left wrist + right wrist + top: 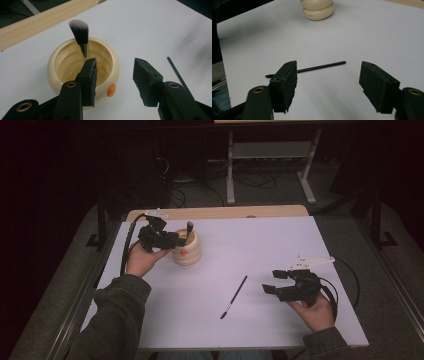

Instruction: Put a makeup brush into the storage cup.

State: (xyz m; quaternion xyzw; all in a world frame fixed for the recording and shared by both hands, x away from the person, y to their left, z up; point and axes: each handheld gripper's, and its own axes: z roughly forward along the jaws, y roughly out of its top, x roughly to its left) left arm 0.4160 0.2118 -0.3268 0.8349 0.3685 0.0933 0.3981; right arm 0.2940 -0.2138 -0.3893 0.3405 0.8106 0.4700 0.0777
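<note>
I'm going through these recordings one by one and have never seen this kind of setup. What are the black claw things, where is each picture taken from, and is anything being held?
No robot here: a person holds a two-jaw tool in each hand. The high view looks down on a white table. The left gripper is at the cream holder; the right gripper hovers near the table's right side.

The other two pictures come from cameras riding on the grippers, looking along their black jaws. The left gripper view shows its jaws apart above the holder, where a fluffy makeup brush stands bristles up. The right gripper view shows its jaws apart, with a thin black brush lying flat on the table beyond them.

Neither gripper holds anything.
</note>
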